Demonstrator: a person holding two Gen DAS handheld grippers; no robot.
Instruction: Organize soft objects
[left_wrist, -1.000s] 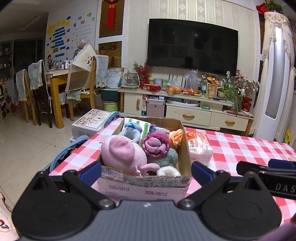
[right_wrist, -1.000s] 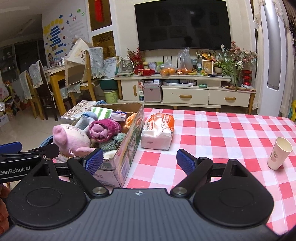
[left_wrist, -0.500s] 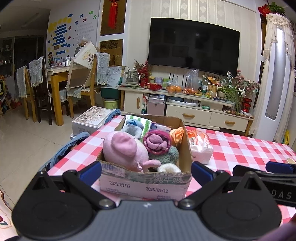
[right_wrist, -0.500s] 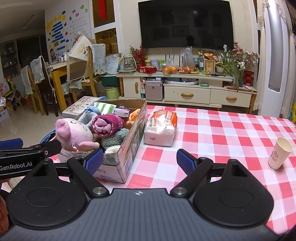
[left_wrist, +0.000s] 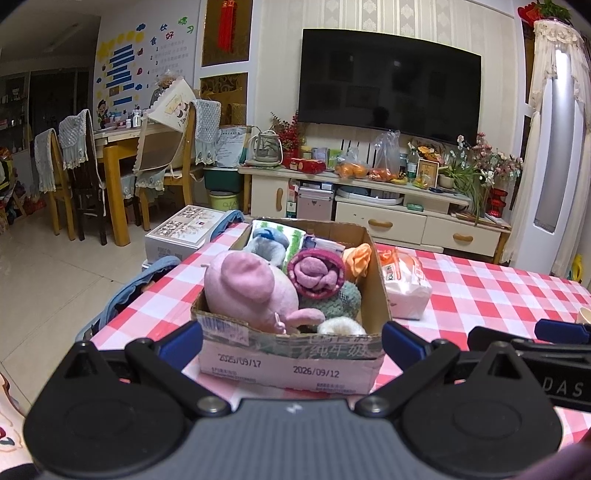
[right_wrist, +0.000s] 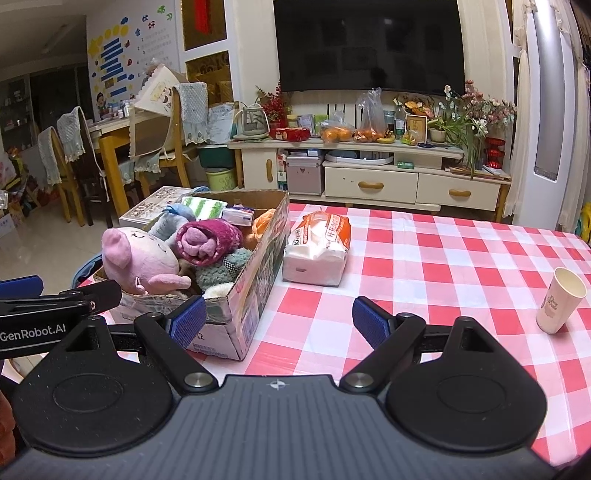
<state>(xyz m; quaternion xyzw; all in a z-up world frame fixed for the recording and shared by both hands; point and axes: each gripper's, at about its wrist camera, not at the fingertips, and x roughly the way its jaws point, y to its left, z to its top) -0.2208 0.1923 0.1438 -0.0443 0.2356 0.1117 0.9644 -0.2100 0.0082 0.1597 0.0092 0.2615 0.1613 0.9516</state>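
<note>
A cardboard box (left_wrist: 291, 360) (right_wrist: 258, 273) stands at the table's left end, full of soft things: a pink pig plush (left_wrist: 251, 290) (right_wrist: 140, 258), a rolled magenta cloth (left_wrist: 316, 273) (right_wrist: 208, 240), a green fuzzy item (left_wrist: 341, 301), an orange cloth (left_wrist: 356, 258) and a blue-grey plush (left_wrist: 267, 245). My left gripper (left_wrist: 291, 341) is open and empty, its blue pads (left_wrist: 181, 341) level with the box's near wall on either side. My right gripper (right_wrist: 279, 325) is open and empty, to the right of the box over the tablecloth.
A tissue pack (left_wrist: 406, 288) (right_wrist: 319, 249) lies right of the box on the red-checked tablecloth (right_wrist: 443, 266). A paper cup (right_wrist: 559, 304) stands at the right. A chair with blue cloth (left_wrist: 125, 299) sits beside the table's left edge. A TV cabinet (left_wrist: 369, 210) stands behind.
Both grippers have drawn back and risen a little, so the box sits slightly farther away in both views. Both stay open and empty.
</note>
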